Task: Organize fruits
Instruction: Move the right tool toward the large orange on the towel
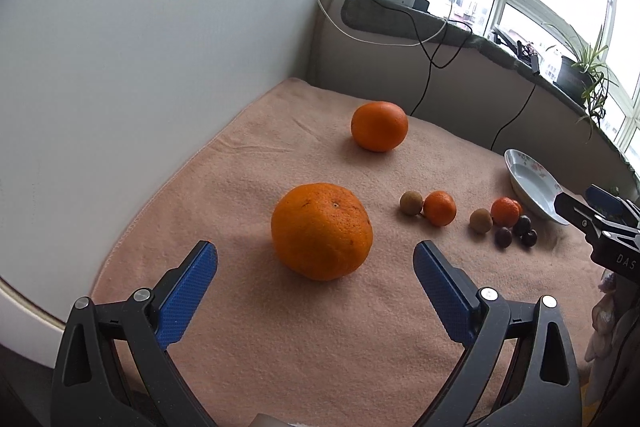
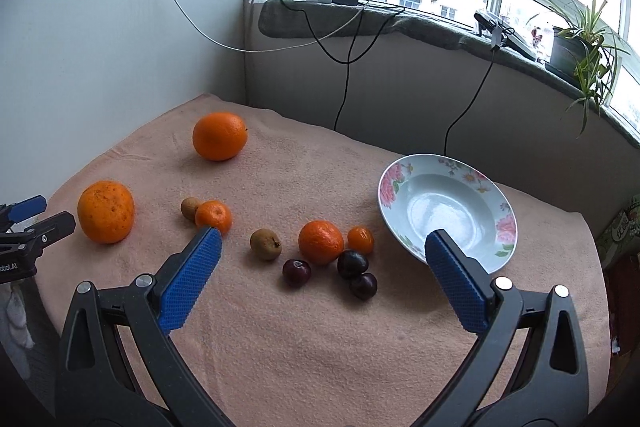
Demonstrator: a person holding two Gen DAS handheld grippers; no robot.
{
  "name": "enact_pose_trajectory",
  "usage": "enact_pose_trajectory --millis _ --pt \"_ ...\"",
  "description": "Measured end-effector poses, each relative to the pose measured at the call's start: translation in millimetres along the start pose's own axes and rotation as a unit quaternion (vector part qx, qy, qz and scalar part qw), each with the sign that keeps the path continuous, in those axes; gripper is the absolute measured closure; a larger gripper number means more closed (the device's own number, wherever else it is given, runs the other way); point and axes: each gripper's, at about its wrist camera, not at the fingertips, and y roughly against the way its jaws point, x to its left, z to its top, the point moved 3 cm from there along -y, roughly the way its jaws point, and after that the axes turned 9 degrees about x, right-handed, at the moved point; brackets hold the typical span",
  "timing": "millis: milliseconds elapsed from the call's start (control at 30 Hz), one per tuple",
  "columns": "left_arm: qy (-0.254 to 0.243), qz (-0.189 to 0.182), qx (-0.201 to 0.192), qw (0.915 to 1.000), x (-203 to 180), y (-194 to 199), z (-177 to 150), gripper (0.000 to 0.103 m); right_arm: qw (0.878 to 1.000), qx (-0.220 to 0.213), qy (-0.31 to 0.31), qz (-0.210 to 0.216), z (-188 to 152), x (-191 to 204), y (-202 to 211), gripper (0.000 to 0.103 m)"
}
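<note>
1. Currently the left tongs gape wide and empty around a big orange near the counter's left edge.
2. Right tongs, equally wide and empty, hover over small fruit beside the bowl.
3. Close gently across the orange's middle.

Plate part hidden behind right gripper, itself cut by frame edge. Smallest tangerine mostly behind a bigger one. Left gripper cut off at edge in right view.
</note>
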Motion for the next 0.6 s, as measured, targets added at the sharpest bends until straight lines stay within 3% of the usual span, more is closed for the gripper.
enact_pose_trajectory --millis 600 --pt "0.028 -0.015 0.037 0.9988 15 -31 -6 0.005 0.988 0.050 0.097 0.107 40 97 -51 0.000"
